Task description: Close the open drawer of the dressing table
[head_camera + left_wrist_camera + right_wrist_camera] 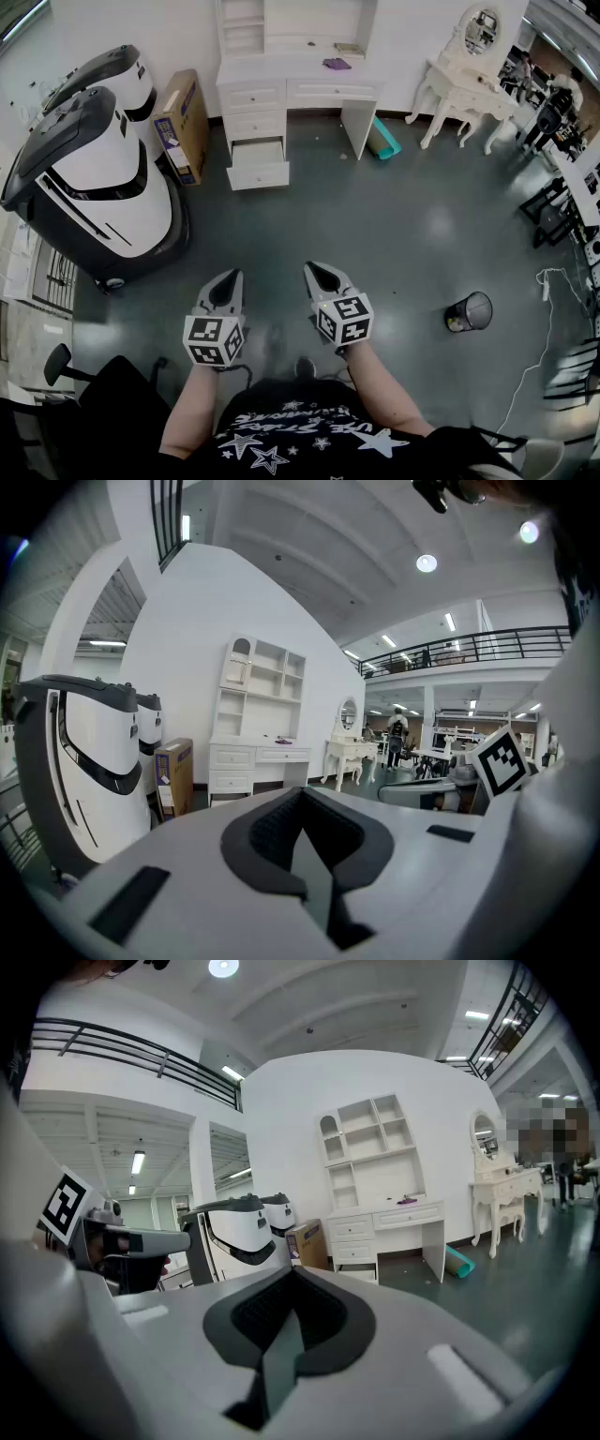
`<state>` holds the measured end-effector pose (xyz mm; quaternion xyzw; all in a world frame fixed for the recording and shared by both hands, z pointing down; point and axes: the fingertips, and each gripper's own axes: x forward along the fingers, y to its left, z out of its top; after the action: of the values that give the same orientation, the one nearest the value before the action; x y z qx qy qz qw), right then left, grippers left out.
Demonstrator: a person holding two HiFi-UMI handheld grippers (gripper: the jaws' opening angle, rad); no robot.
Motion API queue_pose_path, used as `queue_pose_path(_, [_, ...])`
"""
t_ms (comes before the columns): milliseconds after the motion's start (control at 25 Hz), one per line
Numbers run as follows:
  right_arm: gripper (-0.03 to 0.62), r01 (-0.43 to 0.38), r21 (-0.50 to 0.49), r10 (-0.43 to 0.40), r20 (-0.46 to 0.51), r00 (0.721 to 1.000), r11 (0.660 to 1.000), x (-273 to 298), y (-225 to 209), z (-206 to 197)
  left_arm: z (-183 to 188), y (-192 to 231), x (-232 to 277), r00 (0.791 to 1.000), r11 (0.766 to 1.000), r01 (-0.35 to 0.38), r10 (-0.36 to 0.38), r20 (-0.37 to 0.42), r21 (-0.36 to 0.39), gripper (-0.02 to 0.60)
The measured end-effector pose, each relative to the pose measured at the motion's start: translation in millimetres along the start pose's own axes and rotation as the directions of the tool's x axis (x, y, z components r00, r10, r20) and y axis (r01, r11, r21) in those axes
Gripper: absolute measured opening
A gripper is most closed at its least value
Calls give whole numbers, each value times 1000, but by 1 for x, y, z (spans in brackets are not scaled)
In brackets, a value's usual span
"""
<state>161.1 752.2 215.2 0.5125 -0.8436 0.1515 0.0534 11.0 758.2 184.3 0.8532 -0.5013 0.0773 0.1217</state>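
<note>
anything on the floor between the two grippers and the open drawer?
Nothing. In the head view, only bare dark floor runs from the left gripper and right gripper to the open drawer at the dressing table's foot.

Bright, even white light comes from ceiling lamps [427,563] high above the dressing table [309,92], round spots and long strips alike. The glossy dark floor [412,187] in front of the dressing table throws back soft pale glare, and shadows beneath it are faint. The wide lenses bow the walls on either side of the dressing table and blacken the corners. The dressing table itself looks sharp; whatever sits closest to each lens goes soft.
</note>
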Motion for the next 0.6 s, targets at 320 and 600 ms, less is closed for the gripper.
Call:
queue_pose_path(320, [3, -20, -1, 20, 21, 1000, 1000, 4, 4, 7, 8, 0, -6, 1000, 1000, -9, 9, 19, 2, 9])
queue_pose_path(600, [3, -30, 9, 30, 24, 999, 1000, 6, -1, 7, 10, -2, 0, 1000, 1000, -15, 15, 16, 7, 9])
